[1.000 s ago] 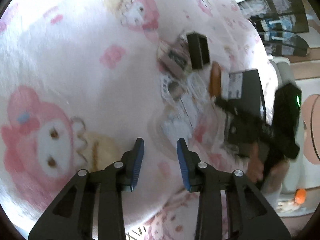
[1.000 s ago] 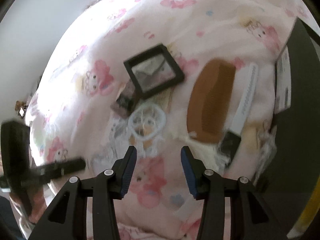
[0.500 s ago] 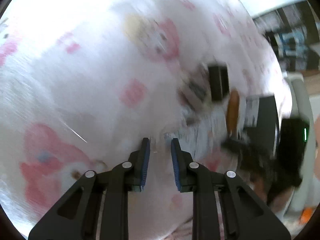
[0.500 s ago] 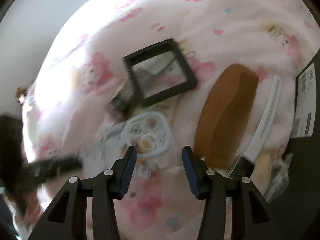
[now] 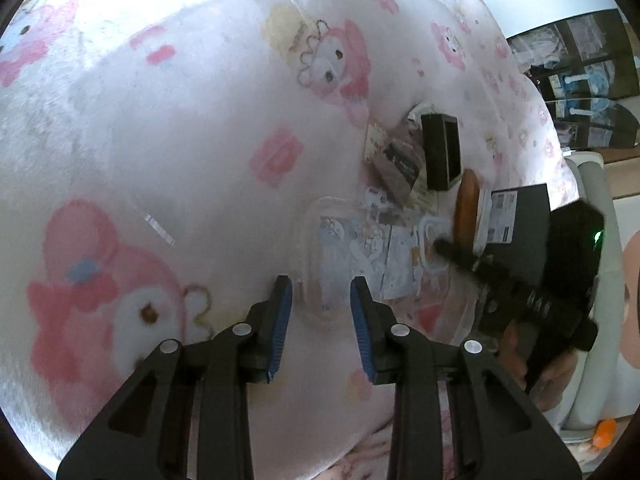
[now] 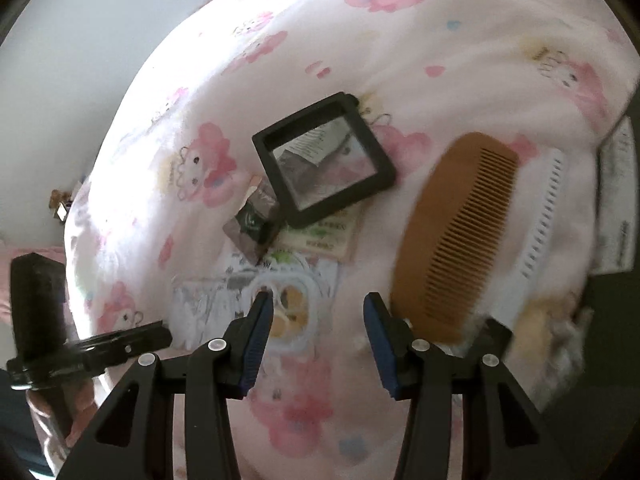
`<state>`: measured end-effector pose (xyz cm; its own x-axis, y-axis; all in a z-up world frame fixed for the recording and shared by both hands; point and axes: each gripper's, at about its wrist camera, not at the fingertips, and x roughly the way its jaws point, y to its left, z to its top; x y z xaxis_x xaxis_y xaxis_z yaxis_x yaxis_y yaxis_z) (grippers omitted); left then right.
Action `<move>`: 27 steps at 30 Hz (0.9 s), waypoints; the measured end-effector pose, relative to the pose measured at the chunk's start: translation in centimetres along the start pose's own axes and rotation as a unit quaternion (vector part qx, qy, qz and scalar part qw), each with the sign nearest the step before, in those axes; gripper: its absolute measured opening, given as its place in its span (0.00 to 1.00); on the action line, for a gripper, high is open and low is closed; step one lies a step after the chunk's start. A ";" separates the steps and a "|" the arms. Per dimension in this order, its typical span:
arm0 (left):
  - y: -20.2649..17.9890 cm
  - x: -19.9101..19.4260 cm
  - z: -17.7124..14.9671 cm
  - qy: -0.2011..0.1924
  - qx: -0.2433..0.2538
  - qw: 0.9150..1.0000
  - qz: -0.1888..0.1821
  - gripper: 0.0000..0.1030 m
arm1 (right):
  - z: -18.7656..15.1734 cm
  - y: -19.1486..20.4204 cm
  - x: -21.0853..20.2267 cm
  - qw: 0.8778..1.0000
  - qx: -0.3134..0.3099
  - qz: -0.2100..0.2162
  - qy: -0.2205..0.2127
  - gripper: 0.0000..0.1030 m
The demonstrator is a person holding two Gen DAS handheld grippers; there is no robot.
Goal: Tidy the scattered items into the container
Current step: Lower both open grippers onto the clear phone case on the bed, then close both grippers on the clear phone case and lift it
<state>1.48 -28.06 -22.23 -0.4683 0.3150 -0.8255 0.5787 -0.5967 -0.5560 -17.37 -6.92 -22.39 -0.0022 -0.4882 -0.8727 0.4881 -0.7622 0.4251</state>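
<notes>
white ring piece (image 6: 286, 312): lay flat on the bed, on clear-wrapped printed sheets, just ahead of the right gripper's left finger; also seen in left view (image 5: 430, 248), blurred.
sheets in clear wrap (image 5: 352, 256): flat on the blanket, directly ahead of the left gripper, its near edge between the two fingertips in that view.
wooden comb (image 6: 456, 232): lay flat, right of the ring piece, teeth toward the right; edge-on in left view (image 5: 466, 208).
white comb (image 6: 544, 216): just beside the wooden comb, on its toothed side.
black frame (image 6: 324, 160): square with clear centre, resting partly on a dark packet (image 6: 254, 220) and a printed card (image 6: 324, 236).
black box (image 5: 516, 216): with white label, at the right edge past the combs; container, interior not visible.
left gripper (image 5: 322, 292): fingers apart, nothing held, had just been opening.
right gripper (image 6: 318, 308): fingers wide apart, nothing gripped, hovering over the ring piece and blanket.
blanket (image 5: 200, 140): pink cartoon print, covering the bed under everything.
hand (image 5: 516, 356): holding the right gripper's handle, bottom right in left view.
</notes>
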 end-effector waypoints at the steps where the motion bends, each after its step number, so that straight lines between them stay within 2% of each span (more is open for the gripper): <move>1: -0.2 0.0 0.2 -0.005 0.001 1.000 0.007 0.31 | -0.2 0.3 0.8 1.000 0.002 0.017 0.016 0.44; 3: -0.4 0.2 0.6 -0.012 0.005 1.000 0.013 0.32 | -0.8 1.0 0.4 1.000 -0.018 0.016 0.010 0.43; 7: 0.0 1.9 1.3 0.005 -0.004 1.000 0.014 0.32 | -1.1 0.8 -0.2 1.000 -0.017 0.021 0.012 0.42; 10: -1.8 1.0 0.8 -0.001 0.027 0.999 0.017 0.32 | -1.6 1.2 -0.2 1.000 -0.016 -0.003 0.013 0.40; 12: -2.9 -0.5 0.4 -0.008 0.050 0.999 0.011 0.32 | -2.0 1.6 -1.9 1.000 -0.022 -0.017 -0.012 0.40; 16: -6.7 -2.9 -0.8 -0.019 0.093 0.995 -0.012 0.32 | -2.7 2.6 -7.0 0.998 -0.003 -0.007 -0.067 0.40; 21: -13.7 -4.3 -2.9 -0.028 0.174 0.984 -0.030 0.32 | -5.5 0.7 -14.7 0.989 0.029 -0.015 -0.142 0.40; 22: -15.7 -4.2 -3.4 -0.028 0.198 0.979 -0.035 0.32 | -6.4 -0.6 -17.8 0.987 0.032 -0.025 -0.155 0.40; 27: -23.6 -1.4 -4.5 -0.012 0.262 0.964 -0.047 0.32 | -8.6 -2.9 -22.7 0.969 0.053 -0.108 -0.214 0.40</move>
<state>-8.45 -11.10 -8.38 -0.5212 0.3731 -0.7675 0.1186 -0.8589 -0.4981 -11.27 10.02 -5.84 -0.4669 -0.4273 -0.7742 0.3442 -0.8943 0.2860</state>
